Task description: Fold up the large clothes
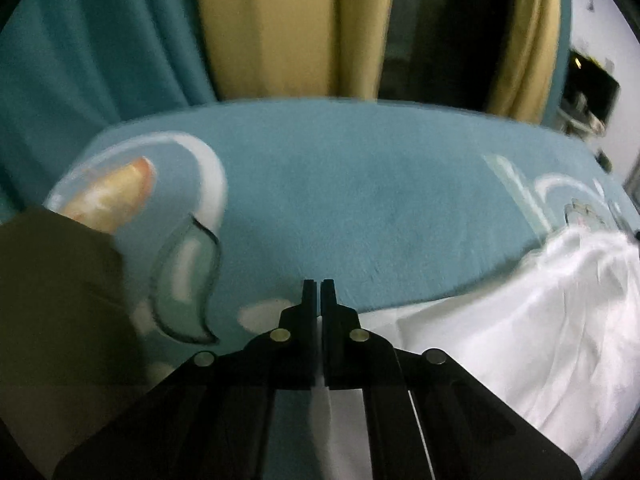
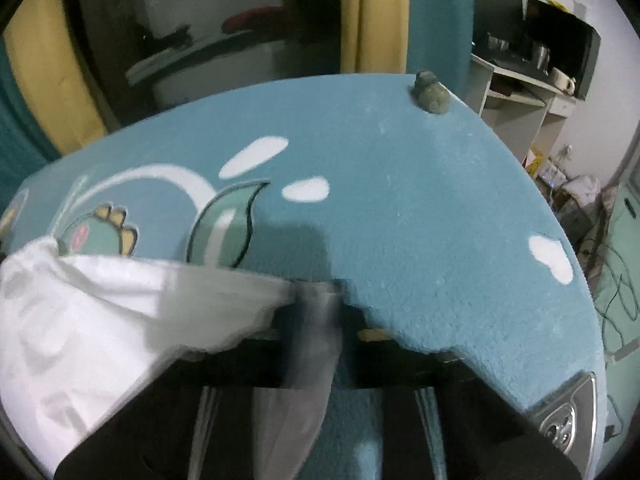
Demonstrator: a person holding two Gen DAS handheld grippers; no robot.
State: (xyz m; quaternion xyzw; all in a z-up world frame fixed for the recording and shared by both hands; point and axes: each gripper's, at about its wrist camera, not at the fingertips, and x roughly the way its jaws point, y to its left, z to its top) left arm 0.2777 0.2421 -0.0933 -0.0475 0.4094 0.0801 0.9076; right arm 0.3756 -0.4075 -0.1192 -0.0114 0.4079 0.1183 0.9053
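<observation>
White garment (image 2: 80,320) between both tools' jaws

A lived-in room of a home: a teal plush blanket (image 2: 400,200) printed with cartoon dinosaurs and clouds fills the middle of both views, teal and yellow curtains (image 1: 272,28) hang along the top, and a white shelf (image 2: 516,92) with cups and clutter stands at the upper right

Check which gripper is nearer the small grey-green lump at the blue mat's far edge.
Right. The small grey-green lump lies ahead of the right gripper; the left gripper's view doesn't show it.
</observation>
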